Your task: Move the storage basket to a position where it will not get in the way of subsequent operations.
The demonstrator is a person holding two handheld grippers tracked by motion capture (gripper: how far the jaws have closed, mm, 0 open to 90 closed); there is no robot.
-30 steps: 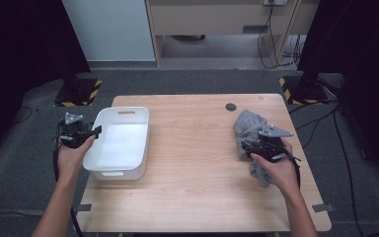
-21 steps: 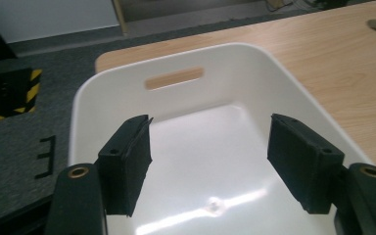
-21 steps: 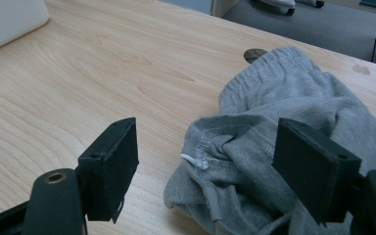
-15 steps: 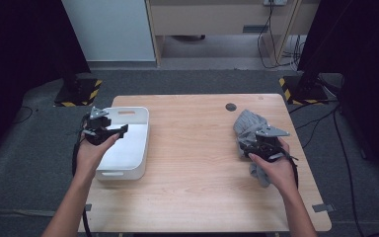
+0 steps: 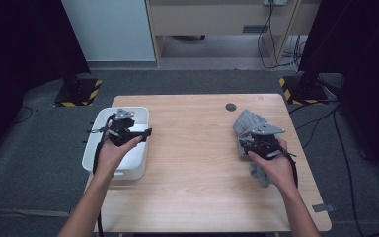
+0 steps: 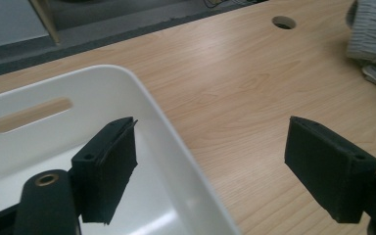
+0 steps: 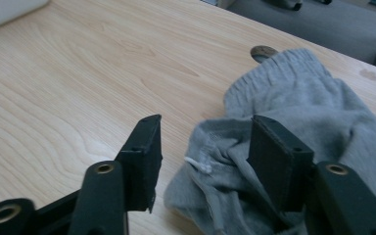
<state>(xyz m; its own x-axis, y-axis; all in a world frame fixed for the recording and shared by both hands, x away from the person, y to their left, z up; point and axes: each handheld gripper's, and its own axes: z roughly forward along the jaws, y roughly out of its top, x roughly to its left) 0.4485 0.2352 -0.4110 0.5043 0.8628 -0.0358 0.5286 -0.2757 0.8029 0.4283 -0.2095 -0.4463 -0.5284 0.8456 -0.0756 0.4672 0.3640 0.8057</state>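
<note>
Two hand-held grippers: left [image 5: 145, 132] above white bin [image 5: 91, 148], right [image 7: 203, 147] around grey socks [image 7: 303, 98].

Cloth, plastic and wood on one table

The grey garment [image 7: 293, 107] is soft ribbed knit cloth; the white bin [image 6: 142, 98] is smooth, glossy plastic; the table [image 5: 192, 163] is pale matt wood grain; gripper pads [image 6: 107, 171] look matt black.

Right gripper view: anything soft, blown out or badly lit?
Right gripper view: grey garment and wood grain sharp, the near fingers slightly soft, lighting even. Left gripper view: white bin bright, some sheen at its rim, not clipped. High view: table evenly lit, dark surroundings, soft shadows.
</note>
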